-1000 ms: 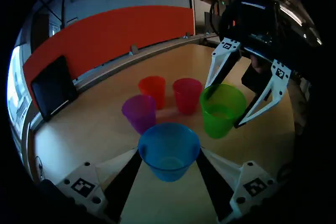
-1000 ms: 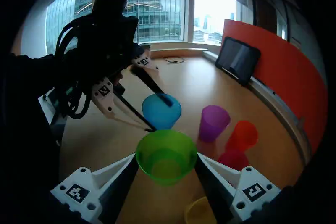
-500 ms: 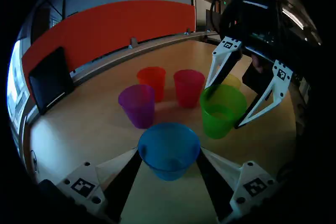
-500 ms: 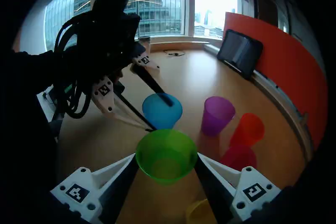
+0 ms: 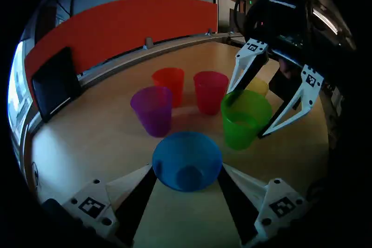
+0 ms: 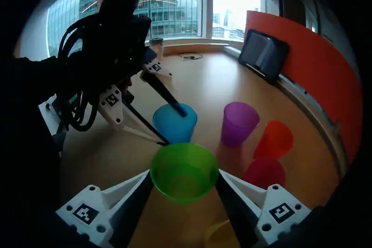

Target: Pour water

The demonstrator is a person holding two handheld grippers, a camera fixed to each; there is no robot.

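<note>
In the left gripper view my left gripper is shut on a blue cup, held above the wooden table and tipped forward so its inside shows. Beyond it to the right the right gripper is shut on a green cup with a little liquid at its bottom. In the right gripper view the green cup sits between my right gripper's fingers, and the blue cup hangs just past it in the left gripper.
A purple cup, an orange cup, a red cup and a yellow cup stand on the table. A dark tablet leans by the orange wall. Windows run along the table's far side in the right gripper view.
The blue cup has tipped further forward, showing more of its inside. The standing cups have shifted slightly in both views as the grippers moved; both grips stay the same.
</note>
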